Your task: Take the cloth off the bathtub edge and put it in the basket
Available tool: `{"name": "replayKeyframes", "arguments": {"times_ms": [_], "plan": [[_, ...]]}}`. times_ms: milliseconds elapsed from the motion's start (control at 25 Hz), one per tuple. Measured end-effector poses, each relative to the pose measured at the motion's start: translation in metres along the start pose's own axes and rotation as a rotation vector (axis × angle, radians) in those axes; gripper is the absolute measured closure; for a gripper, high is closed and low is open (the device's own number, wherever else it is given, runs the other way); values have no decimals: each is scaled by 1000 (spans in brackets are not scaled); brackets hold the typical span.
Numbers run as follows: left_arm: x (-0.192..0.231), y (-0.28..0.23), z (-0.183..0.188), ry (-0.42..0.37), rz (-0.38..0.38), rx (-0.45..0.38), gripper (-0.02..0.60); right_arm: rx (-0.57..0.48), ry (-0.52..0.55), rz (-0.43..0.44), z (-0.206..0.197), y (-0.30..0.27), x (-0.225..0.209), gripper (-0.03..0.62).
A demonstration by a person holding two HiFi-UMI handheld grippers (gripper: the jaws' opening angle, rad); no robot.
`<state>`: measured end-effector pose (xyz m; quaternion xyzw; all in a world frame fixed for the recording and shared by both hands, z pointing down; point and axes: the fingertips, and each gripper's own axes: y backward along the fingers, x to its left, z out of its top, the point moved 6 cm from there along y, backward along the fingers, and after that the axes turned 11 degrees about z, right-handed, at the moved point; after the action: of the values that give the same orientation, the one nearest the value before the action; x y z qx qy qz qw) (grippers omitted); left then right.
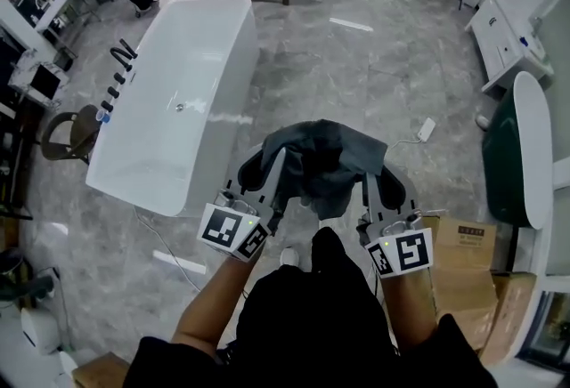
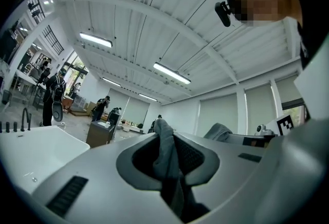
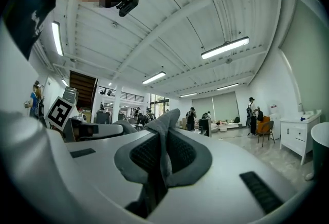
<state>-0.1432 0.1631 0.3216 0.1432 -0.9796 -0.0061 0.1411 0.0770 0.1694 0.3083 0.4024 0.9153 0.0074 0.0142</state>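
My left hand-held gripper (image 1: 270, 169) and right hand-held gripper (image 1: 371, 185) each clamp a thin fold of the grey cloth (image 1: 325, 155), hanging between them clear of the bathtub (image 1: 191, 66); its sagging weight may pull one fold free.

bright, even light from ceiling strip lamps (image 2: 171, 73); pale glare on the floor (image 1: 374, 84) just beside the bathtub (image 1: 178, 92); gripper views bend and darken at edges.

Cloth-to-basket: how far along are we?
Done: the cloth is off the bathtub, whose edge is bare. In hand: the left tongs and right tongs are both shut on the cloth, holding it up between them. Left: dropping it in the basket, which no view shows.
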Motion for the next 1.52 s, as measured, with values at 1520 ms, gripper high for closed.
{"name": "replayKeyframes", "arguments": {"times_ms": [1520], "plan": [[-58,-225,15,-125,182,-46,515,-67,-96,261,39,-76,-211,556]]}}
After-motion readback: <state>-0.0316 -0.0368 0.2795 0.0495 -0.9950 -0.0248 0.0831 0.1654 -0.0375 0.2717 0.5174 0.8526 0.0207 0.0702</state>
